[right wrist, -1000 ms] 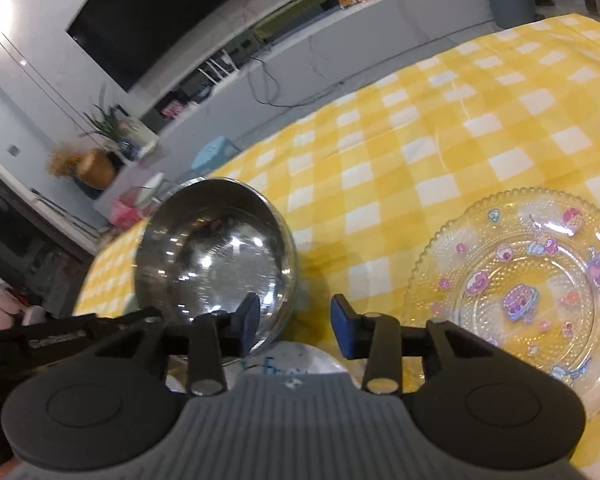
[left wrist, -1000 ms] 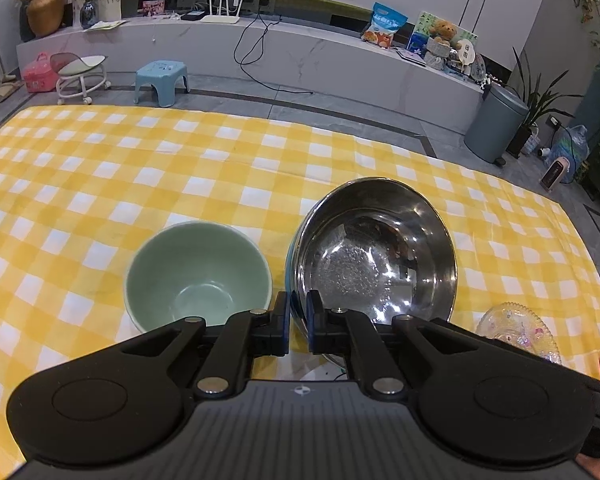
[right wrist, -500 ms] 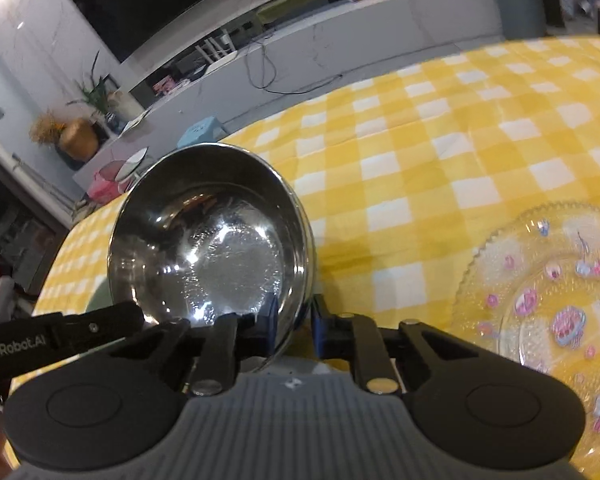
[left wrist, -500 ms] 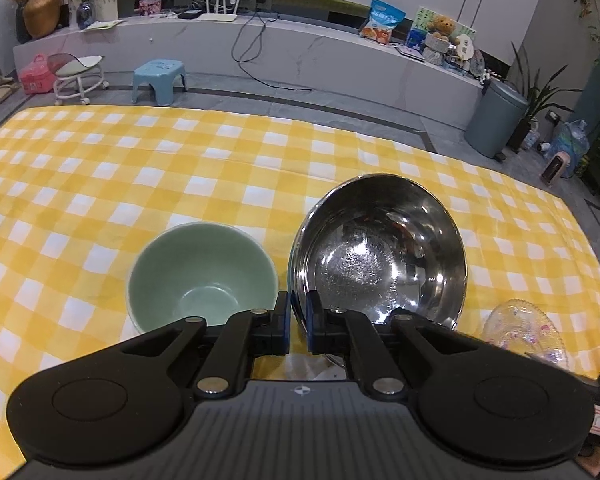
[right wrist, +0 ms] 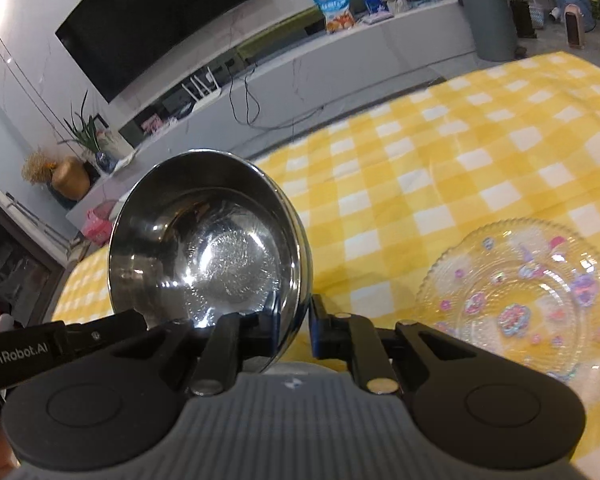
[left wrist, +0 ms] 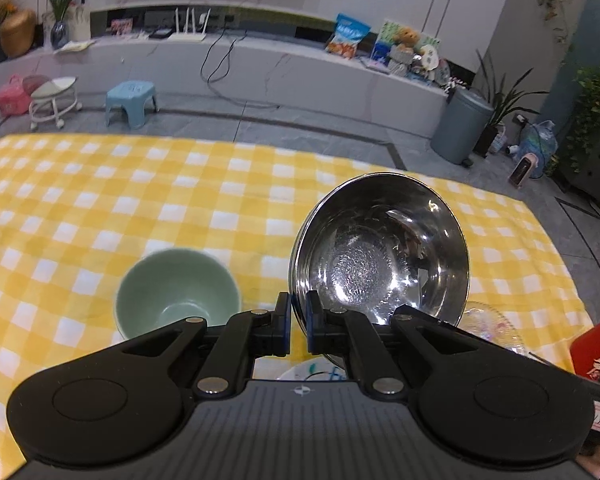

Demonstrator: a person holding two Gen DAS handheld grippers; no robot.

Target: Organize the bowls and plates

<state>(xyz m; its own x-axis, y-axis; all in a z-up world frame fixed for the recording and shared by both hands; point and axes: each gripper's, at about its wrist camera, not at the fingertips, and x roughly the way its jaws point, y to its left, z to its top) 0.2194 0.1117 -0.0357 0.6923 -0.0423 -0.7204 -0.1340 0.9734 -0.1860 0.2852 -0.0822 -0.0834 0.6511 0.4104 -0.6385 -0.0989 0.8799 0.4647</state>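
- Green bowl (left wrist: 178, 288) sits upright on the checked counter (left wrist: 100, 208), left of the action and clear of both tools.
- Left tool (left wrist: 297, 324) is clamped on the near rim of the steel bowl (left wrist: 380, 256), which hangs tilted above the cloth, mouth toward the camera.
- Right tool (right wrist: 296, 330) is pinched on the same rim (a two-handed hold); one should let go before the bowl travels, so the grips don't fight.
- If nesting is the aim, the steel bowl looks larger than the green one, so it likely belongs underneath; level it first.
- Glass plate (right wrist: 520, 300) lies flat at right, near enough to clip; a white plate (left wrist: 312, 372) below is mostly hidden.
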